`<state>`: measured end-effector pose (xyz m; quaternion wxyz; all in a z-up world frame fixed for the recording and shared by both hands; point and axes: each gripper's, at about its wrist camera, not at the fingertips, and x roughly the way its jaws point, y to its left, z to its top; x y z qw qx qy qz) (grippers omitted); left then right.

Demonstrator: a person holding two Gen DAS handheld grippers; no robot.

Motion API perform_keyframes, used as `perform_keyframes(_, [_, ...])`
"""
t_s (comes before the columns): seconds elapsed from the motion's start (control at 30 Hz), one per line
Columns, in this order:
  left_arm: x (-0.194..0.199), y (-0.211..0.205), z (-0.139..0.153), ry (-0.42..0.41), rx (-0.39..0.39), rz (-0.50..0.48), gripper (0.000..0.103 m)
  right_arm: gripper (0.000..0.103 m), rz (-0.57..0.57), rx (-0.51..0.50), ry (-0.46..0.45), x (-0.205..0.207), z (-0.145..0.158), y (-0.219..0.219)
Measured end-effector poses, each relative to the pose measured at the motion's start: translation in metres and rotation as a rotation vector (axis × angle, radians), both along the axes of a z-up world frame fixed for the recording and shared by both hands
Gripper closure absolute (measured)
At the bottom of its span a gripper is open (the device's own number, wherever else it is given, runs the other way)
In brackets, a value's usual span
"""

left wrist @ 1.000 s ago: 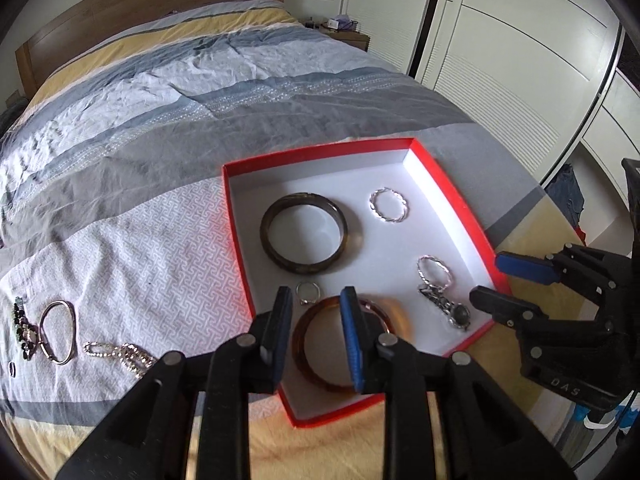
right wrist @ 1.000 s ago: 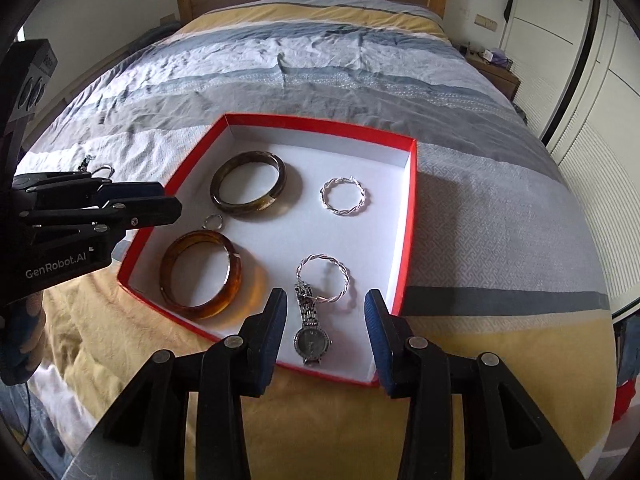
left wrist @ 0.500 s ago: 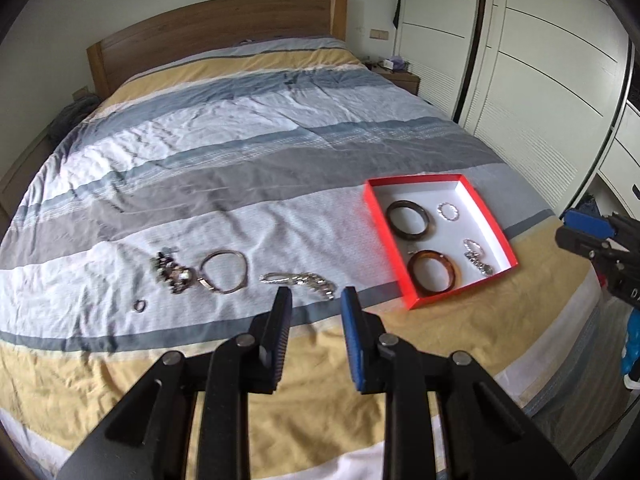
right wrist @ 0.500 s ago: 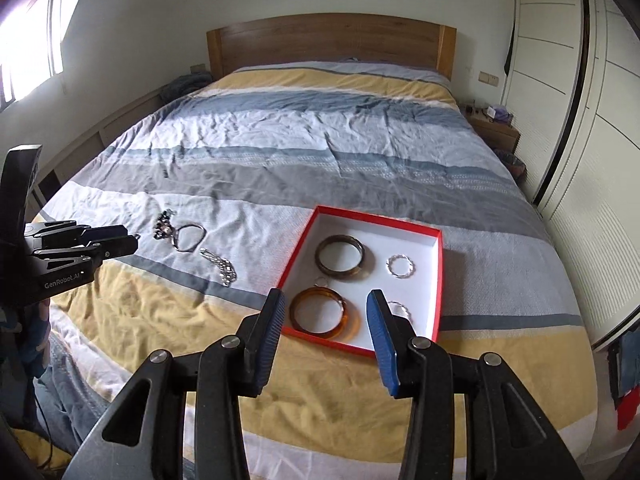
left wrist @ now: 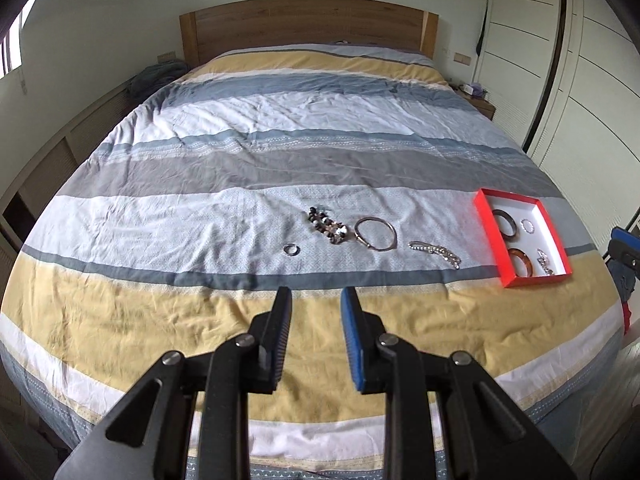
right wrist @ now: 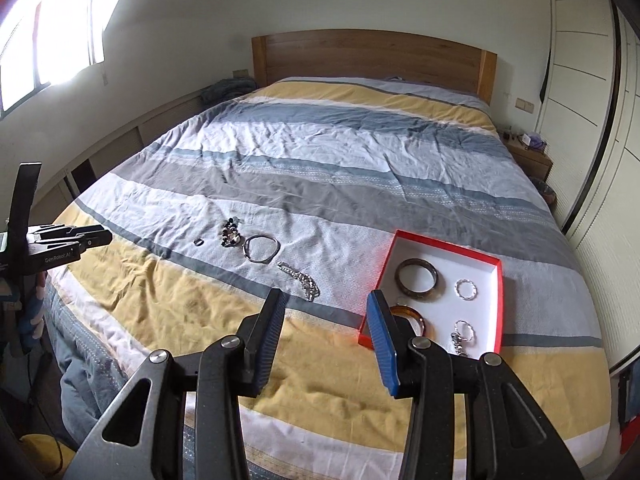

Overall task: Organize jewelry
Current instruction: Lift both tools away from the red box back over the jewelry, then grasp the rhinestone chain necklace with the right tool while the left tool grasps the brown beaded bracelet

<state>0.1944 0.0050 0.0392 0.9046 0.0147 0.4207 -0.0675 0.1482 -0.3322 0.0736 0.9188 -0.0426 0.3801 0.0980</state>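
Both claws are being held above the foot of the bed [left wrist: 320,152], well apart from any jewelry: the left claw [left wrist: 315,336] is being kept open with a clear gap between its blue pads and nothing in it, and the right claw [right wrist: 326,336] is likewise being held open and empty, its right finger partly hiding the amber bangle [right wrist: 412,317]. Four loose pieces are being left in a row on the pale patterned stripe: one small ring [left wrist: 291,249], one beaded bracelet [left wrist: 328,227], one thin metal bangle [left wrist: 376,233] and one silver chain [left wrist: 435,250]. Inside the red box [right wrist: 498,304], near the bed's right edge, at least five pieces are being counted: one dark bangle [right wrist: 417,277], the amber bangle, two twisted silver rings [right wrist: 466,289] and one watch [right wrist: 457,342]; a further small ring may be lying between the bangles, but that cannot be told. Trouble is being judged likeliest with the chain, which could be slipping through the pads or snagging soft fabric if pinched at one end. The small ring could be getting pressed into the yielding cover instead of gripped, and the light box could be getting nudged toward the mattress edge.
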Motion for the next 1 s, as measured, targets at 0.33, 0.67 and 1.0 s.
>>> perform_keyframes(0.33, [0.064, -0.015, -0.048, 0.073, -0.031, -0.026, 0.079, 0.061, 0.038, 0.008, 0.101, 0.057, -0.054, 0.022])
perform_keyframes(0.67, [0.168, -0.032, -0.101, 0.136, -0.071, -0.007, 0.068, 0.061, 0.071, 0.053, 0.196, 0.136, -0.118, 0.031])
perform_keyframes(1.0, [0.231, -0.040, -0.159, 0.215, -0.080, 0.069, 0.067, 0.061, 0.119, 0.080, 0.273, 0.188, -0.174, 0.041])
